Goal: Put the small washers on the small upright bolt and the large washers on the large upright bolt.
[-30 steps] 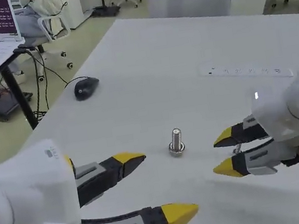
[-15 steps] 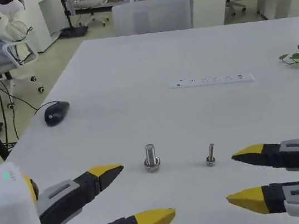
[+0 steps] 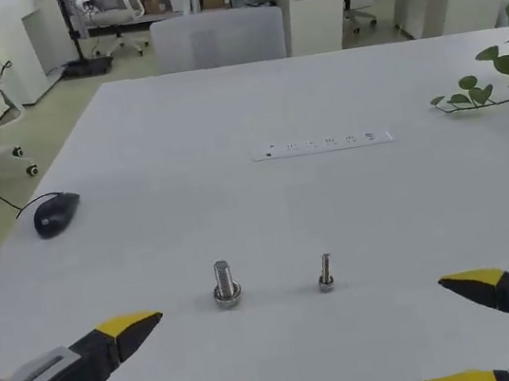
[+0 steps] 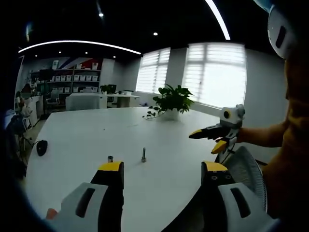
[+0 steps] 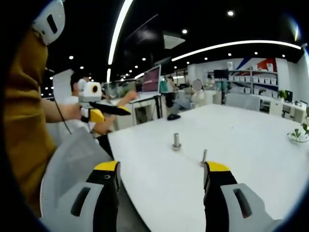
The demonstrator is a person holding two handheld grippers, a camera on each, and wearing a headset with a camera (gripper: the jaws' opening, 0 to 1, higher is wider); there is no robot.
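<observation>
Two bolts stand upright on the white table. The large bolt has a wider ring at its foot, and the small bolt stands a little to its right. My left gripper is open near the front edge, left of the bolts. My right gripper is open at the front right, well short of the small bolt. In the left gripper view the left gripper holds nothing, with the large bolt and small bolt ahead. The right gripper is likewise bare, facing both bolts.
A black mouse lies at the table's left edge. A white power strip lies beyond the bolts. Plant leaves reach in at the right. A grey chair stands at the far side. A person sits at the far left.
Both grippers have drawn back from the bolts toward the table's front edge and spread apart. The small bolt, earlier hidden behind the right gripper, now stands in plain sight. The head camera has tilted up.
</observation>
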